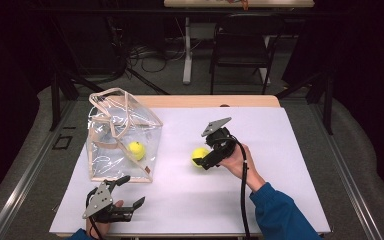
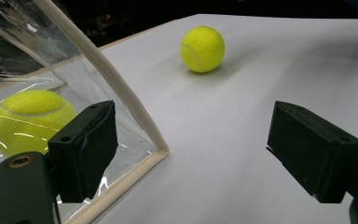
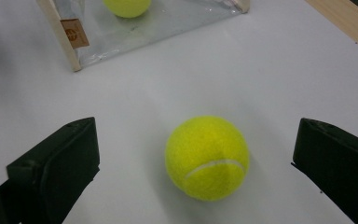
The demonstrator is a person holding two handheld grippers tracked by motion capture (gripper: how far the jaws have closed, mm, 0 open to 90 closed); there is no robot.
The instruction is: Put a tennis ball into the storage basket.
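A yellow tennis ball point(image 1: 198, 156) lies loose on the white table cover, right of centre. My right gripper point(image 1: 203, 159) hovers just over it, open, its jaws wide on either side of the ball point(image 3: 207, 157) without touching. A second tennis ball point(image 1: 136, 150) sits inside a clear plastic bag point(image 1: 122, 135) with beige trim, standing at the left. My left gripper point(image 1: 132, 190) rests open near the front edge, just in front of the bag. In the left gripper view nothing is between the jaws, with the bagged ball point(image 2: 25, 119) behind the left one.
The white cover point(image 1: 280, 190) spans the table, with a wooden strip point(image 1: 210, 101) showing at the far edge. A black chair point(image 1: 242, 45) and a table leg stand beyond. The bag's beige corner point(image 2: 156, 151) lies close to my left gripper's jaw.
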